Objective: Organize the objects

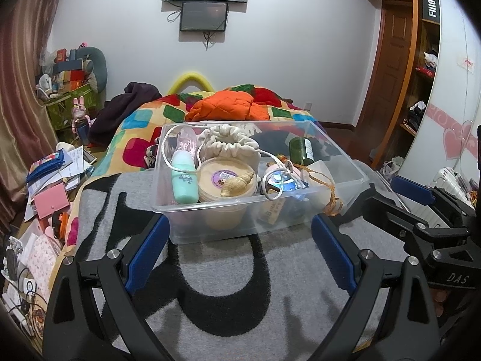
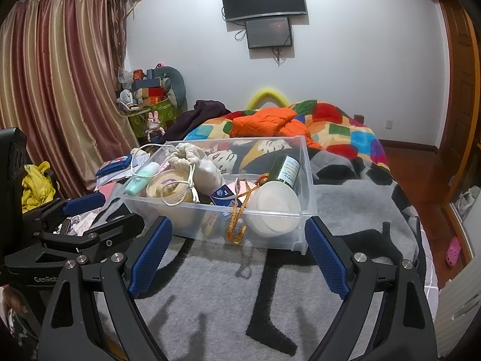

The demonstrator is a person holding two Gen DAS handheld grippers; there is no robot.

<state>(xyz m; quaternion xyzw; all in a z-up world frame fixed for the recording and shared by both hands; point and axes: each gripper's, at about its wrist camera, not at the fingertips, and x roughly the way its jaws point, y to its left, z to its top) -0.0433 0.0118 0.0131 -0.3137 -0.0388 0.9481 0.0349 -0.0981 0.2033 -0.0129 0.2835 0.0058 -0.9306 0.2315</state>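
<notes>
A clear plastic bin (image 1: 345, 162) (image 2: 306, 186) sits on the grey-and-black blanket (image 1: 225, 300) (image 2: 210, 294) of a bed. Inside lie a mint bottle (image 1: 184, 180) (image 2: 140, 178), a round beige tub (image 1: 227, 180) with a seashell (image 1: 237, 183) on it, a cream drawstring pouch (image 1: 228, 144) (image 2: 198, 165), a dark green bottle (image 1: 300, 150) (image 2: 285, 170), an orange cord (image 2: 237, 219) and a white lidded jar (image 2: 275, 207). My left gripper (image 1: 240, 249) stands open just in front of the bin, holding nothing. My right gripper (image 2: 239, 249) is open too, also short of the bin.
A colourful quilt (image 1: 144, 132) (image 2: 345, 132) and an orange jacket (image 1: 228, 105) (image 2: 267, 121) lie behind the bin. Papers, boxes and clutter (image 1: 54, 180) fill the floor at the left. A wooden wardrobe (image 1: 421, 75) stands at the right, curtains (image 2: 60, 90) at the left.
</notes>
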